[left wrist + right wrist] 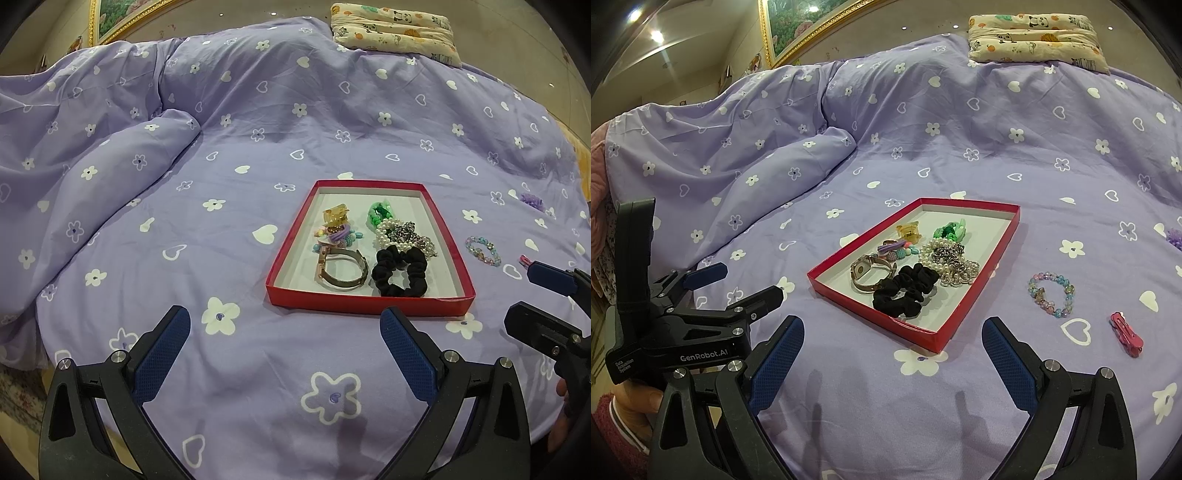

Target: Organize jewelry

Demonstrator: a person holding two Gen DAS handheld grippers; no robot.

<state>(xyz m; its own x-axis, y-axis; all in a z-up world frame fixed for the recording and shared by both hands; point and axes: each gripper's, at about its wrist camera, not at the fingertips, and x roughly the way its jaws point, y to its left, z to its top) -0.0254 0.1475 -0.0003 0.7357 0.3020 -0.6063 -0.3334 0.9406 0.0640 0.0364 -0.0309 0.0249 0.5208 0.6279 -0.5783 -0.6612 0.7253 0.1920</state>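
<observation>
Resting on a purple bed (886, 406), a red tray (975, 302) holds jewelry while both grippers, left (284, 354) and right (892, 363), hover with jaws released, a beaded bracelet (1051, 293) nearby.

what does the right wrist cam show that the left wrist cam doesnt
Only the right wrist view shows the whole pink hair clip on the bedspread; in the left view just its tip peeks out by the right gripper. Only the left shows the open left gripper head-on. Both share the red tray, black scrunchie and beaded bracelet.
</observation>
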